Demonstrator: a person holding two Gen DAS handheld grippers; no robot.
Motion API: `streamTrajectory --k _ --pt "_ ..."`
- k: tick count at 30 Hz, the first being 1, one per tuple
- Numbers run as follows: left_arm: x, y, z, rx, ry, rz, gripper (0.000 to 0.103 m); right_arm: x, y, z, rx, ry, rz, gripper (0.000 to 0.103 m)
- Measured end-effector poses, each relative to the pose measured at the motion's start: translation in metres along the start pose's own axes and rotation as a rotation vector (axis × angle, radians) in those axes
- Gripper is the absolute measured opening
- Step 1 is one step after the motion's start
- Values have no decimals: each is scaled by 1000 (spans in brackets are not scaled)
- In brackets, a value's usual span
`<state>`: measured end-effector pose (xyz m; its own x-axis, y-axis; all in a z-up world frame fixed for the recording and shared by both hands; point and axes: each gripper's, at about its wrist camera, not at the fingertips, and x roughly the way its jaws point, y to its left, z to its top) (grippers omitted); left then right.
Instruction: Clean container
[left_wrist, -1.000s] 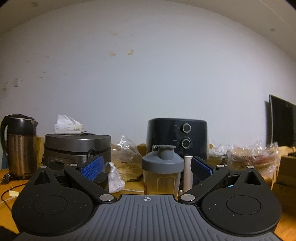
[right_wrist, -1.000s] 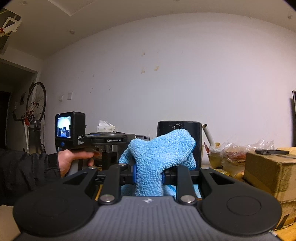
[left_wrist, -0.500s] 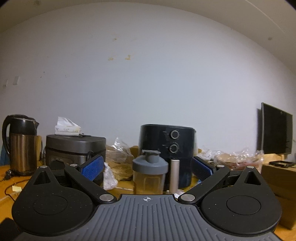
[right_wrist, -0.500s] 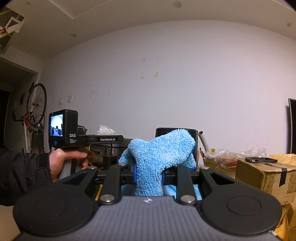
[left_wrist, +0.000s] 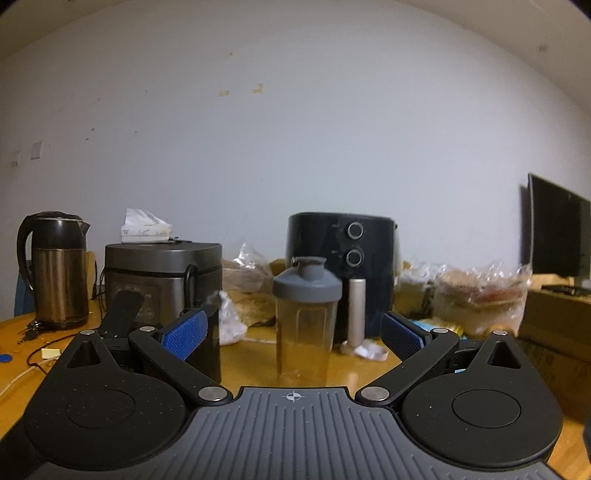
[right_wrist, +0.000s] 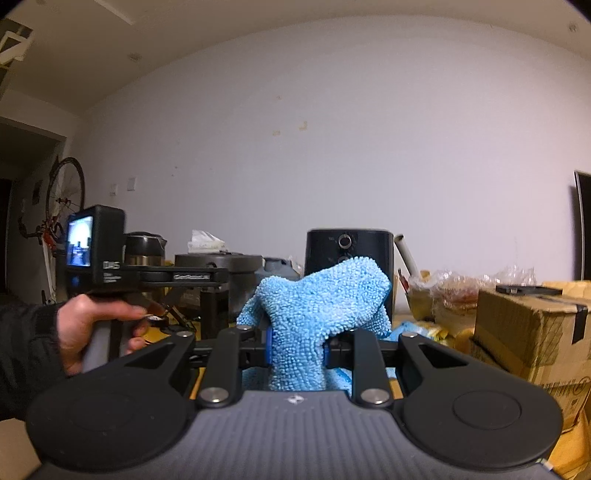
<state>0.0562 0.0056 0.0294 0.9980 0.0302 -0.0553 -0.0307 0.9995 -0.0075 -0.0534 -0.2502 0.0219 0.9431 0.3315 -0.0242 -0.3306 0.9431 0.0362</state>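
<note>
Ahead of the wide-open left gripper (left_wrist: 293, 334), shaker bottle (left_wrist: 306, 317) centred, right gripper (right_wrist: 297, 349) clamping blue cloth (right_wrist: 317, 314).

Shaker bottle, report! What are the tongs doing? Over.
Left tongs open, bottle between them, untouched. Right tongs shut on blue cloth. Nothing in the way.

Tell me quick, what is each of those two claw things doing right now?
Left gripper: open, holding nothing, with the shaker bottle standing ahead between its fingers.
Right gripper: shut on the blue cloth.
</note>
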Motion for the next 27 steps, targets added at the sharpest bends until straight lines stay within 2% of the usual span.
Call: streamTrajectory --k 9,13,18,27 --pt "-2 3 -5 -1 76 -18 103 44 -15 10 38 152 7 21" --pt "0 2 -9 24 111 0 103 64 -16 13 37 208 31 21" --pt "5 6 -12 -6 190 -25 103 82 -21 13 39 280 53 21" --pt "10 6 -18 -11 288 -3 103 115 -29 10 6 443 59 21"
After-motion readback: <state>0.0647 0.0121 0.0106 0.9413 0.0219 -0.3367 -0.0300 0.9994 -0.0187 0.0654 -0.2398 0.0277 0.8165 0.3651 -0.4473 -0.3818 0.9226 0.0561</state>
